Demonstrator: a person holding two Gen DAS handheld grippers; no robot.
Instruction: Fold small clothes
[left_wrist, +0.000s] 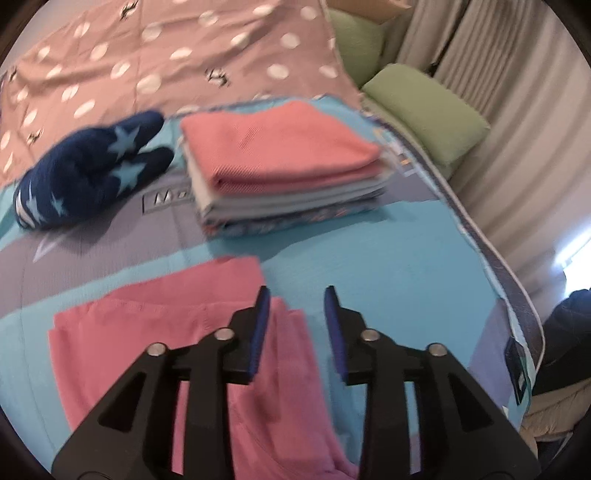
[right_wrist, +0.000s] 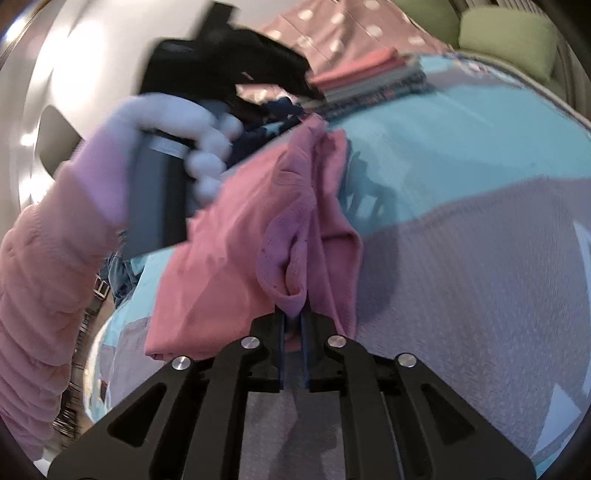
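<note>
The pink garment (left_wrist: 147, 354) lies on the blue bedspread (left_wrist: 399, 280) in front of the person, and I judge the fold is about half done. The left gripper (left_wrist: 295, 295) hangs over the garment's right edge, jaws partly apart with nothing between them. The right gripper (right_wrist: 293, 317) has its jaws almost closed on a bunched corner of the garment. The next move probably needs the right one to carry this corner across and lay it flat, while the left one takes a new hold or presses the cloth. Behind, from left to right, are a dark blue star slipper (left_wrist: 92, 170), a stack of folded clothes (left_wrist: 284, 173) and green cushions (left_wrist: 424, 110). Nothing blocks the way.
</note>
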